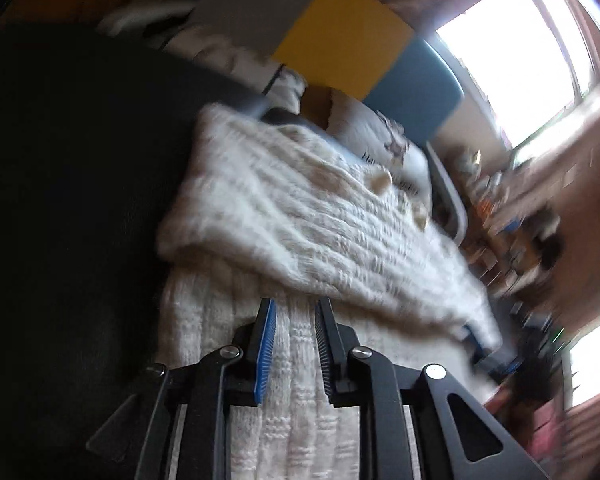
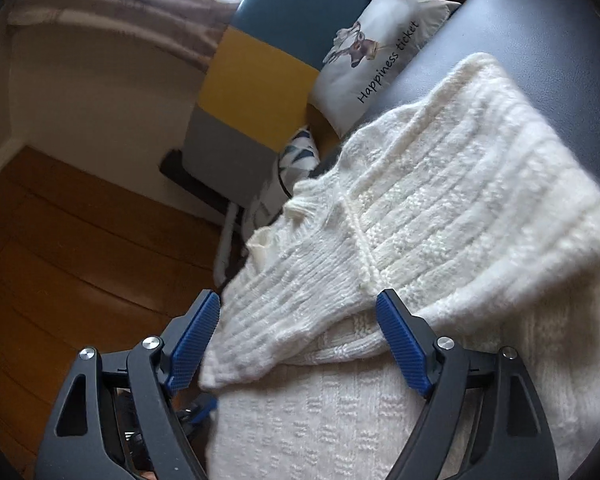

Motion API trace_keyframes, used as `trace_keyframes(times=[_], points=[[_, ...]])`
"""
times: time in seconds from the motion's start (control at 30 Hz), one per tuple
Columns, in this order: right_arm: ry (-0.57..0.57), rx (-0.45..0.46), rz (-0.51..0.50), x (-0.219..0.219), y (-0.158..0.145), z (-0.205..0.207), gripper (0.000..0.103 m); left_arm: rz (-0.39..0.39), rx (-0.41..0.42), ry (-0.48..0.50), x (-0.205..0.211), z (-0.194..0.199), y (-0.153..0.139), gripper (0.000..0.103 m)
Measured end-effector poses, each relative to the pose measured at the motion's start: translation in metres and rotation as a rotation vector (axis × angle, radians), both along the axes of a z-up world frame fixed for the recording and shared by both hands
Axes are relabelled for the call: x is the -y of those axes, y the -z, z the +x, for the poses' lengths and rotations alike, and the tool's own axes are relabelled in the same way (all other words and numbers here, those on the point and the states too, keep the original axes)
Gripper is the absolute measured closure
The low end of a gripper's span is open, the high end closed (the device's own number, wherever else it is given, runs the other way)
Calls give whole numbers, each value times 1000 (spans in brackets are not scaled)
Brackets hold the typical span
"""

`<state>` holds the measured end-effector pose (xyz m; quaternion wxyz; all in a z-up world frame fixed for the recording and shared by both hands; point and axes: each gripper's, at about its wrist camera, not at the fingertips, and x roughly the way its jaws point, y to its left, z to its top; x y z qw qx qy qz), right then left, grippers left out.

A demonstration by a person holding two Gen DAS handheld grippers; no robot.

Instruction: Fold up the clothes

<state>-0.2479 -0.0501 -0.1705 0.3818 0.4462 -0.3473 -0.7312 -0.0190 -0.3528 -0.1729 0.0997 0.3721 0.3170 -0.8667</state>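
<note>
Right tongs [image 2: 296, 332] spread wide, empty, left tongs [image 1: 294, 322] seemingly narrowly apart (blurred), cream knit sweater [image 2: 440, 208] folded.

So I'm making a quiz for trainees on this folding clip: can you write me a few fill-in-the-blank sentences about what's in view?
1. The knitted sweater is ____ in colour.
2. The cushion beside it bears the words "Happiness ____".
3. The right gripper has its jaws ____, a folded sleeve lying between them unpressed.
4. The floor is made of ____.

Missing words: white; ticket; open; wood
</note>
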Motion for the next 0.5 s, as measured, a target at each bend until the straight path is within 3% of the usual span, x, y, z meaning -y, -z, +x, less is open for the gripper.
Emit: trace_keyframes(times=[0.07,0.2,0.33,0.43,0.5], points=[[-25,-46,77,11,-2,2,21,-66,-8,37,-11,-7,-7,83],[0,-38,152,16,3,-3,49,-93,17,30,-13,-23,-4,83],[2,-97,266,24,-4,-3,56,-91,14,11,-14,-34,-1,83],[-26,-246,450,42,-24,3,56,-152,13,22,-20,-35,2,83],[-64,-397,630,60,-39,14,56,-182,19,31,-24,-37,3,82]])
